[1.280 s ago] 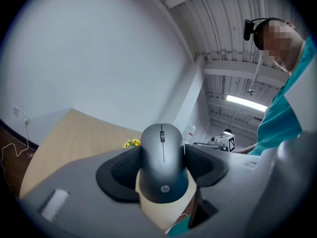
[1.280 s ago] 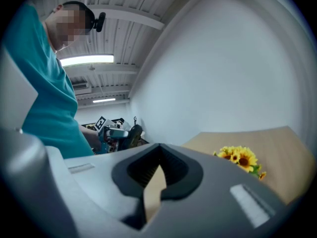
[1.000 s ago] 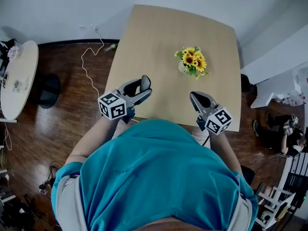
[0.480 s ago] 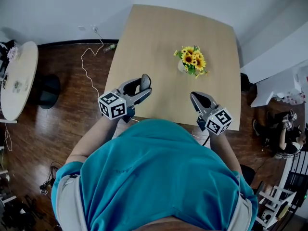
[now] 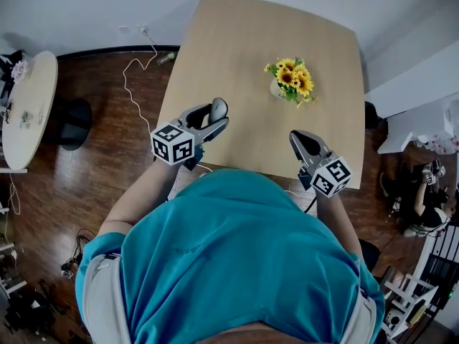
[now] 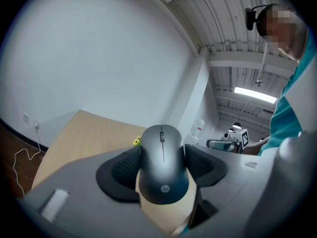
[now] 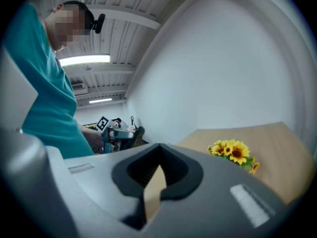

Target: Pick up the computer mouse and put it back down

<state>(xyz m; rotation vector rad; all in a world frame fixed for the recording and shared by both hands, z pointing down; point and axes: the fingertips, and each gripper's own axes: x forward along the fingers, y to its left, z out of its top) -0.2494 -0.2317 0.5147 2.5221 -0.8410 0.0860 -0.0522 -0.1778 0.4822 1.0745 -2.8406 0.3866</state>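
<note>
Wooden table (image 5: pixel 244 56), near edge: computer mouse (image 6: pixel 162 165) held above it.
Left gripper (image 5: pixel 217 118) roughly level, clamped on the mouse over the near-left corner; right gripper (image 5: pixel 301 140) closed, empty; sunflowers (image 5: pixel 292 79) well apart.

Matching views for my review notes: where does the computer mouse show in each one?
Head view: mouse, left of centre, gripped by the left tool.
Left gripper view: mouse low centre, between the jaws.
Right gripper view: mouse small, dark, left of centre.
Shared landmark: the sunflowers.
</note>
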